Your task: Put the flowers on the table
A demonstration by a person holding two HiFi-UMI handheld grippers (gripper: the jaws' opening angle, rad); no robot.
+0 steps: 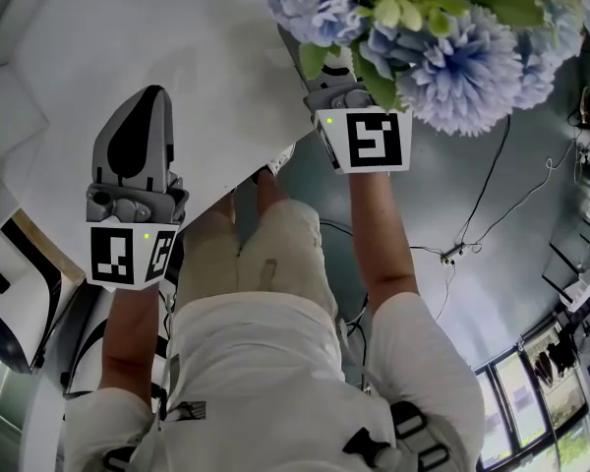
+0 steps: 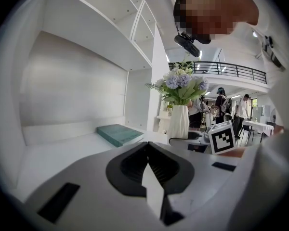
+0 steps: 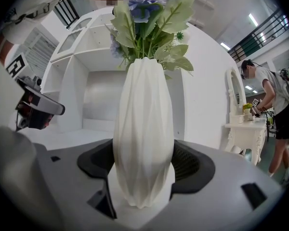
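**Flowers held in a vase at the table's edge**

Flowers (image 1: 442, 37), blue and pale purple with green leaves, stand in 1 tall white vase (image 3: 143, 129). The vase has folded, bumpy sides and is upright. The right gripper (image 3: 143, 165) squeezes the vase low down, with 1 dark jaw pressed on each side of it. In the head view the bunch sits at the edge of the white table (image 1: 128, 28). It is partly over the table and partly over the grey floor (image 1: 531, 264) beside the table. The right gripper's marker cube (image 1: 372, 141), white with black squares, shows just off the table's edge. I cannot tell if the bottom of the vase touches the table or hangs just above it.

The left gripper (image 2: 147, 165) is over the table, well in from the edge. Its 2 jaws are pressed together and nothing is between them. It does not touch the vase.

1 flat green-blue book (image 2: 119, 134) lies on the table, further in from the edge than the vase. White shelves (image 2: 101, 28) rise at the back of the table. Thin cables (image 1: 454, 255) lie on the floor beside the table. Far from the table, a person (image 3: 274, 105) in dark shorts bends over a small white desk (image 3: 243, 126).
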